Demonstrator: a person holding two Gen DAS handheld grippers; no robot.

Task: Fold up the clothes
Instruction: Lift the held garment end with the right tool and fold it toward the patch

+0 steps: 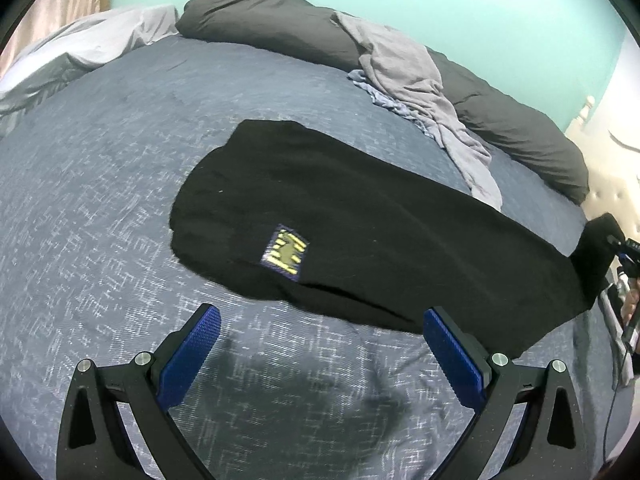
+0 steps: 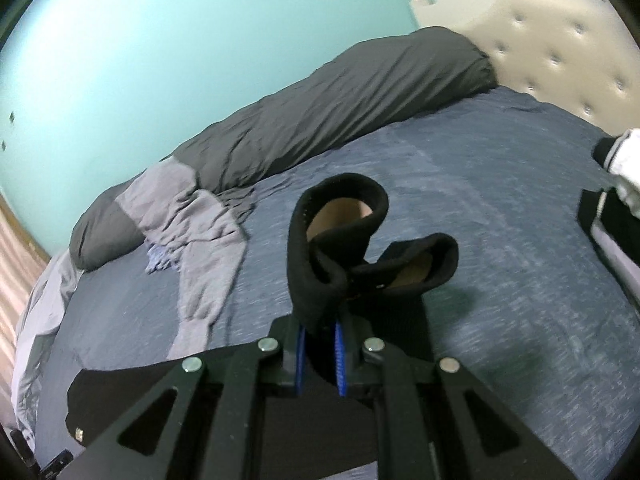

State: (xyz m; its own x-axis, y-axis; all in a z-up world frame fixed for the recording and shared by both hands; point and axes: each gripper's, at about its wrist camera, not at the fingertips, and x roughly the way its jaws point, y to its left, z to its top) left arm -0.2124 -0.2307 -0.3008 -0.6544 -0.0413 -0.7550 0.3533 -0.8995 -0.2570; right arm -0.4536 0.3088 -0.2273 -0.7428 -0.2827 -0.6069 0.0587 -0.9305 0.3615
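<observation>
My right gripper (image 2: 320,354) is clamped on the black garment's (image 1: 360,216) bunched end, lifting it off the bed (image 1: 100,184) to fold over; my left gripper (image 1: 320,354) hangs apart, empty.

In the left wrist view, the garment (image 1: 360,232) lies mid-frame on the bed (image 1: 100,200); a long pillow (image 1: 280,24) runs behind it, a crumpled cloth (image 1: 416,80) draped over it upper right.
</observation>
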